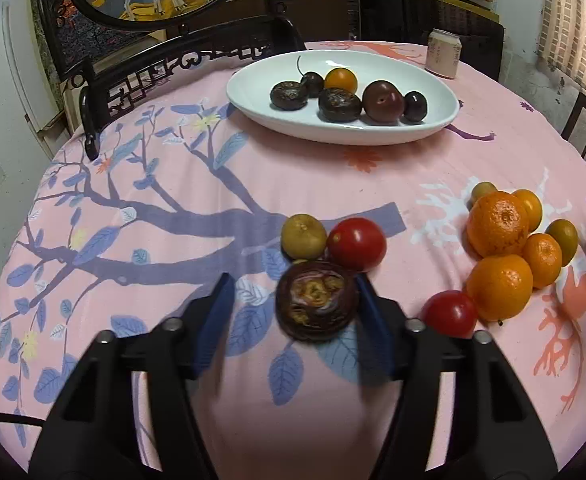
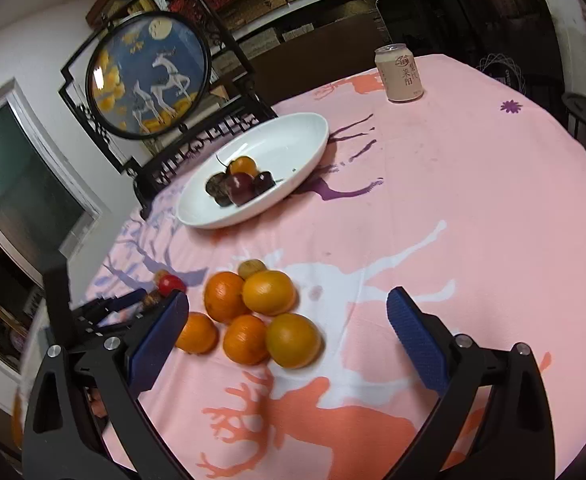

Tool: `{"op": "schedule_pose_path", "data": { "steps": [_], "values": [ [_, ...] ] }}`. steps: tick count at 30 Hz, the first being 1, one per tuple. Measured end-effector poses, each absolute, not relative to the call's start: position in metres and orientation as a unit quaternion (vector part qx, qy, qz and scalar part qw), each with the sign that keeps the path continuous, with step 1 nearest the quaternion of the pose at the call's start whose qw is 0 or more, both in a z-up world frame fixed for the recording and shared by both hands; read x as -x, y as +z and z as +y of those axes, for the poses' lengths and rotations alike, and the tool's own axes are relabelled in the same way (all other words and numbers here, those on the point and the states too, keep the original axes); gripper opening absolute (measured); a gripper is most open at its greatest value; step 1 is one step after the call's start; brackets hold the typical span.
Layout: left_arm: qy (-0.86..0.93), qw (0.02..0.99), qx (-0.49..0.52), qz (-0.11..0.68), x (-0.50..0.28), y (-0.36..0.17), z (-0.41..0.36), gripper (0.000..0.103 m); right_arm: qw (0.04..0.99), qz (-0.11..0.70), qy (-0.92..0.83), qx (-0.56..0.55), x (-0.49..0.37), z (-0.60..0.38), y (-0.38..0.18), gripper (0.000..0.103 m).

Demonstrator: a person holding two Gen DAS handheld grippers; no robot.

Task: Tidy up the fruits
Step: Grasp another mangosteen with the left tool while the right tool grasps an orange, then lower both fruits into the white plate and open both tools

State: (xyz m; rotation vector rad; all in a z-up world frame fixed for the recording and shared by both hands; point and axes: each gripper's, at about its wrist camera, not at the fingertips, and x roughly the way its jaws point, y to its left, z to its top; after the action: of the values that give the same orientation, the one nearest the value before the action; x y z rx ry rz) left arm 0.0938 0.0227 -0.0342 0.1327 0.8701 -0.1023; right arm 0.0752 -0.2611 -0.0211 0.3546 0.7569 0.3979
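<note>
Left gripper (image 1: 293, 292): I see jaws wide around dark wrinkled fruit (image 1: 317, 300), its right finger touching. Right gripper (image 2: 289, 316): wide, empty, over oranges (image 2: 269, 292). Only right view shows the can's (image 2: 399, 74) label; white dish (image 1: 433, 92) beyond.

Dark wrinkled round fruit (image 1: 316, 301) sits between left gripper (image 1: 293, 292) fingers, nearer the right one. Glossy red tomato (image 1: 356, 244) just ahead; white oval ceramic dish (image 1: 253, 98) far ahead. Cluster of orange mandarins (image 1: 505, 248) lies well right.

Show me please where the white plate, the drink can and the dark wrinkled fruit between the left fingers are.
white plate (image 1: 253, 92): left wrist view, bare left inner wall.
drink can (image 2: 401, 76): right wrist view, printed side.
dark wrinkled fruit (image 1: 316, 300): left wrist view, top face.
</note>
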Motion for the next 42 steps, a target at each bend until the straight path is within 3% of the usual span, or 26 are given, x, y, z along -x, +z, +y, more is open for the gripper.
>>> {"op": "schedule_pose_path", "data": {
  "steps": [3,5,8,15,19,27,32,42],
  "values": [
    [-0.049,0.904,-0.067,0.42,-0.093,-0.034,0.022,0.046,0.893,0.385,0.184,-0.145,-0.075,-0.257,-0.028,0.098],
    [-0.048,0.904,-0.065,0.419,-0.092,-0.033,0.022,0.041,0.885,0.402,0.189,-0.136,-0.076,-0.253,-0.036,0.078],
    [-0.048,0.905,-0.059,0.418,-0.092,-0.032,0.024,0.04,0.875,0.419,0.201,-0.136,-0.078,-0.249,-0.044,0.062],
    [-0.058,0.904,-0.063,0.419,-0.092,-0.033,0.02,0.039,0.868,0.429,0.21,-0.135,-0.082,-0.242,-0.051,0.055],
    [-0.059,0.904,-0.062,0.419,-0.091,-0.033,0.02,0.039,0.857,0.436,0.226,-0.158,-0.085,-0.247,-0.053,0.039],
    [-0.063,0.909,-0.064,0.407,-0.084,-0.028,0.016,0.039,0.851,0.438,0.23,-0.178,-0.084,-0.25,-0.053,0.035],
    [-0.053,0.925,-0.054,0.372,-0.078,-0.005,0.02,0.039,0.872,0.396,0.221,-0.185,-0.079,-0.258,-0.034,0.035],
    [-0.041,0.93,-0.044,0.362,-0.162,0.026,0.0,0.039,0.895,0.363,0.215,-0.145,-0.16,-0.221,0.026,0.035]
  ]
}}
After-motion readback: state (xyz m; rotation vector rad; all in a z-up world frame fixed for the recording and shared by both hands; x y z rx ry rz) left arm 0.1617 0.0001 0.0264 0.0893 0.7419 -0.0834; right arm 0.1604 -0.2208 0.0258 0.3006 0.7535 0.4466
